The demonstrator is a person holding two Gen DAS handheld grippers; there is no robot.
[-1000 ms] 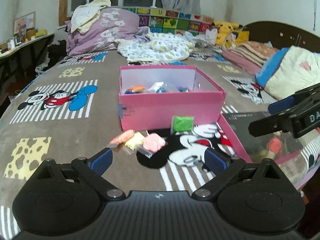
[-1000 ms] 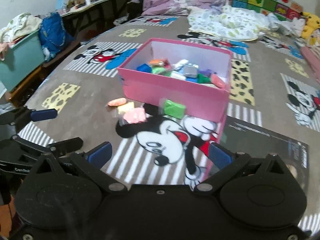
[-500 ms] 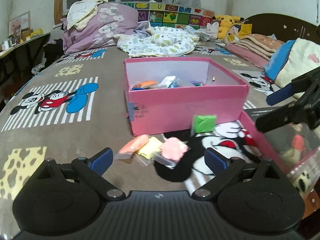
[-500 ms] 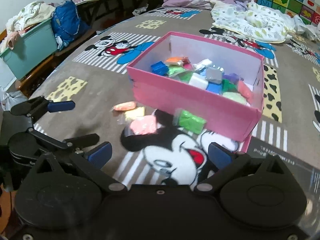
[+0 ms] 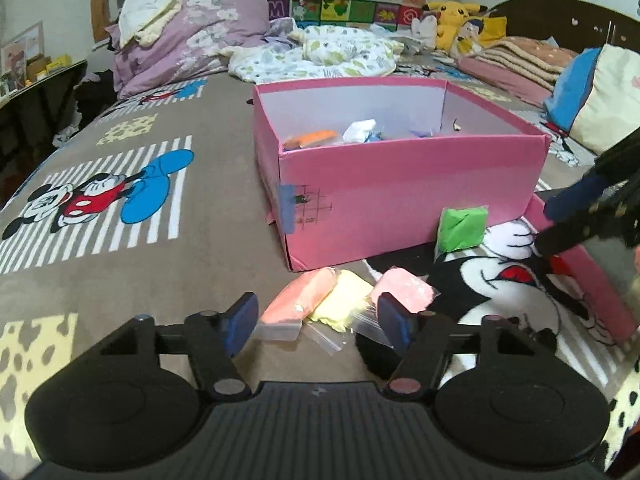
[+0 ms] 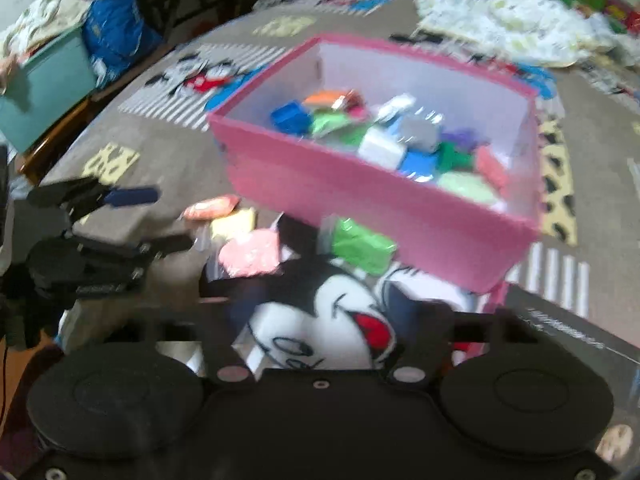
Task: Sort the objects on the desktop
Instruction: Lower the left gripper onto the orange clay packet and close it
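A pink box (image 5: 404, 184) holding several coloured clay packs sits on the Mickey bedspread; it also shows in the right wrist view (image 6: 372, 196). In front of it lie an orange pack (image 5: 298, 300), a yellow pack (image 5: 342, 302), a pink pack (image 5: 404, 290) and a green pack (image 5: 460, 228) leaning on the box wall. My left gripper (image 5: 318, 326) is open, its fingers either side of the orange and yellow packs. My right gripper (image 6: 320, 316) is open and empty just short of the green pack (image 6: 362, 246); that view is blurred.
The pink box lid (image 5: 588, 280) lies right of the packs. Bedding and pillows (image 5: 192, 44) are piled at the far end. A teal bin (image 6: 40, 88) and a desk stand beyond the bed's left edge.
Both grippers have moved forward toward the packs and the box. The left gripper's fingers have narrowed and now flank the orange and yellow packs.
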